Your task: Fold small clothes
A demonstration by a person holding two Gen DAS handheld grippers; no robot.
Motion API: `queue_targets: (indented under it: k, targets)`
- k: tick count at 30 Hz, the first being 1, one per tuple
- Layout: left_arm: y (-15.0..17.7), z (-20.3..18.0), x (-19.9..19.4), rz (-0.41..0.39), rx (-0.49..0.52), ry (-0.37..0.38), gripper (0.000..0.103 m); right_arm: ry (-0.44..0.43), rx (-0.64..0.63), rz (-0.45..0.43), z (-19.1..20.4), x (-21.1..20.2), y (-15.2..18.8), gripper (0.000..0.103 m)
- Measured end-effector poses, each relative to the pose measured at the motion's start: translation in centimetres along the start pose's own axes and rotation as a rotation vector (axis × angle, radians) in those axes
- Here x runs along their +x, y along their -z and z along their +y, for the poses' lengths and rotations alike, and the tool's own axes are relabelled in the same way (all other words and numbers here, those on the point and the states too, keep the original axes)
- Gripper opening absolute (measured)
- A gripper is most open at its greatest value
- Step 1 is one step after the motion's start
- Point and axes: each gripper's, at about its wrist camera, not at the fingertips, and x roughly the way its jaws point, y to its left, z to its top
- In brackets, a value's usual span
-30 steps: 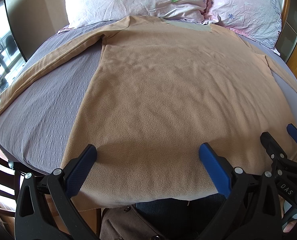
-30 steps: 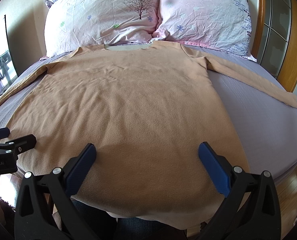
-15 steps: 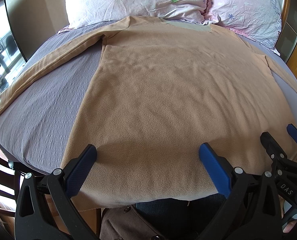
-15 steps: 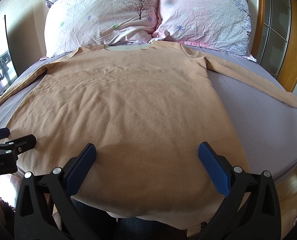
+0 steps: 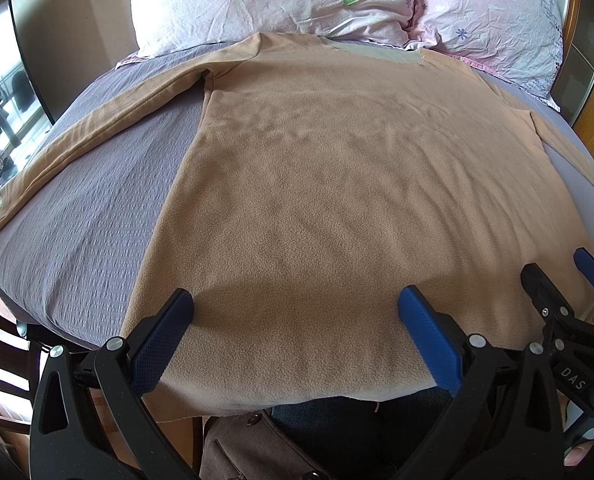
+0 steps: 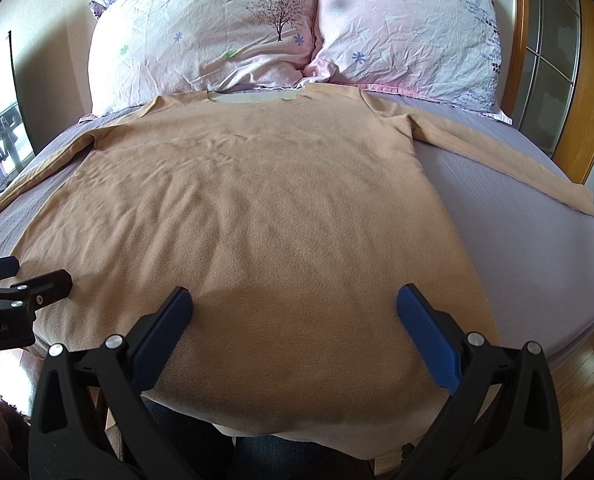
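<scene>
A tan long-sleeved fleece shirt [image 5: 337, 184] lies flat on the bed, collar toward the pillows, both sleeves spread out; it also shows in the right wrist view [image 6: 257, 208]. Its hem hangs slightly over the near bed edge. My left gripper [image 5: 295, 308] is open and empty, just above the hem's left half. My right gripper [image 6: 295, 308] is open and empty above the hem's right half. The right gripper shows at the left view's lower right [image 5: 557, 280], and the left gripper shows at the right view's left edge [image 6: 21, 276].
The bed has a grey-lilac sheet [image 5: 85, 216]. Two floral pillows [image 6: 217, 28] lie at the head. A wooden headboard frame [image 6: 593, 92] stands at the right. A window [image 5: 1, 120] is at the left. A brown bag [image 5: 249, 448] sits below the near edge.
</scene>
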Motion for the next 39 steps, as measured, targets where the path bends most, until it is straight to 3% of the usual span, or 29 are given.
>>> queue_targets:
  k: [5,10,11,12,15,18,21,25,26,27,29,31,33,36,39]
  targets:
    - [0.5,-0.1,-0.1,-0.048,0.002,-0.006,0.102,-0.071,0.011,-0.064,-2.0,-0.4,-0.2,0.101]
    - [0.0,0.1,-0.3,-0.063,0.013,0.021,0.102,0.0,0.378,-0.18,-14.8,-2.6,-4.4,0.1]
    - [0.2,0.3,-0.4,-0.061,0.014,0.032,0.102,0.031,0.479,-0.183,-18.4,-2.6,-5.3,0.088]
    - [-0.4,0.4,-0.1,-0.058,0.013,0.051,0.102,0.059,0.568,-0.174,-21.7,-2.4,-6.0,0.07]
    - [-1.9,1.2,0.1,-0.062,-0.015,0.159,0.102,0.109,0.828,-0.12,-30.9,-0.6,-6.9,0.054]
    - [-3.4,2.2,-0.2,-0.112,-0.067,0.249,0.102,0.061,1.074,-0.052,-37.4,2.4,-6.1,0.042]
    - [-4.7,2.9,-0.4,-0.17,-0.092,0.331,0.102,0.014,1.19,-0.007,-40.1,4.9,-5.5,0.037]
    - [-6.1,3.8,-0.2,-0.213,-0.123,0.43,0.102,-0.007,1.246,-0.039,-41.0,6.7,-5.8,0.035]
    - [-6.2,4.1,-0.1,-0.222,-0.135,0.45,0.102,-0.015,1.265,-0.054,-41.1,7.1,-5.9,0.032]
    - [-6.5,4.5,0.0,-0.231,-0.151,0.468,0.102,-0.014,1.278,-0.063,-41.1,7.6,-5.9,0.023]
    - [-6.9,5.8,0.1,-0.267,-0.202,0.514,0.102,0.023,1.278,-0.039,-41.6,8.4,-6.4,0.005]
    - [-6.5,7.7,-0.1,-0.327,-0.268,0.574,0.102,0.065,1.233,-0.067,-41.4,7.5,-7.2,0.005]
    - [-6.2,9.7,-0.4,-0.386,-0.329,0.602,0.102,0.128,1.064,-0.145,-39.1,5.6,-10.5,0.004]
    - [-6.7,12.1,-0.5,-0.409,-0.377,0.565,0.102,0.1,0.732,-0.255,-31.2,3.4,-17.6,0.004]
    - [-7.1,14.3,-0.1,-0.399,-0.448,0.516,0.102,0.006,0.404,-0.282,-20.5,3.7,-23.5,0.004]
